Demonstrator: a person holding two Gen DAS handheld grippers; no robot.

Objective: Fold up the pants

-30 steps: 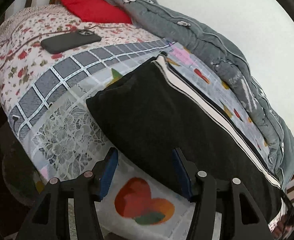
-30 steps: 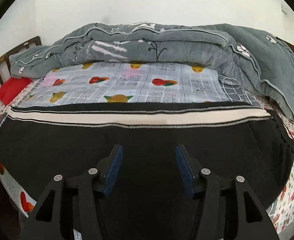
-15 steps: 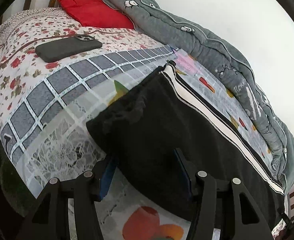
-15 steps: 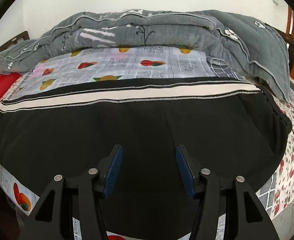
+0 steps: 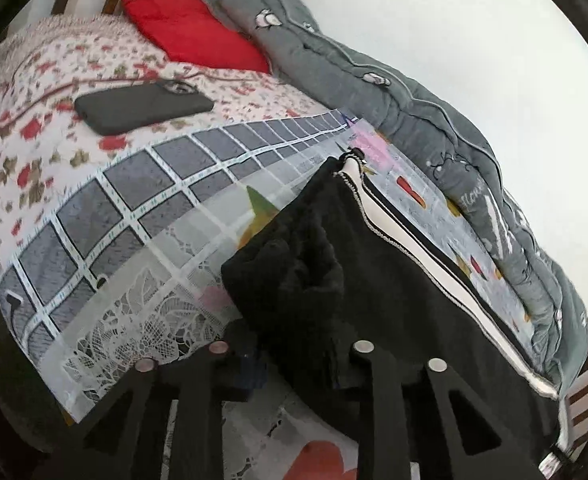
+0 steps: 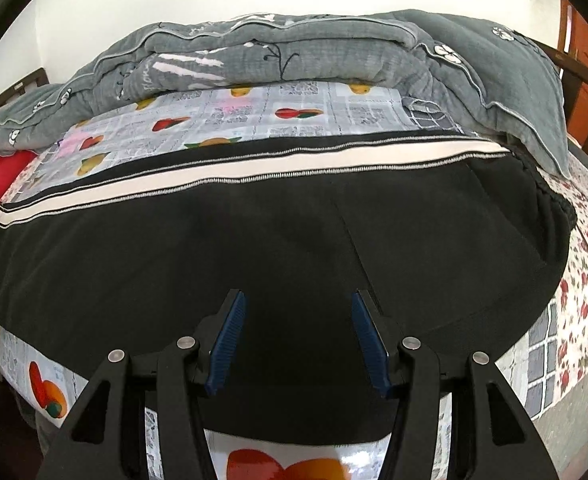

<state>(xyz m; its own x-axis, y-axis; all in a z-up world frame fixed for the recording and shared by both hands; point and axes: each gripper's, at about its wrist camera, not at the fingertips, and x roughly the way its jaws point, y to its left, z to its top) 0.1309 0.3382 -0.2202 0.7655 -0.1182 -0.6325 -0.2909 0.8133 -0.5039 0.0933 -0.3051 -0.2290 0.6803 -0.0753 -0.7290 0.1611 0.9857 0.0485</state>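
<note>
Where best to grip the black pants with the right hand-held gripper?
The near long edge of the black pants, toward the waistband, coming from the front of the bed. They lie flat lengthwise, that edge free and closest; the right hand-held gripper is open above it.

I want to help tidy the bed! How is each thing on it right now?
pants: spread flat, near corner bunched up.
left gripper: jaws just closing, pinching that corner.
right gripper: open over the pants.
phone: lying face down.
grey quilt: rolled up by the wall.
</note>
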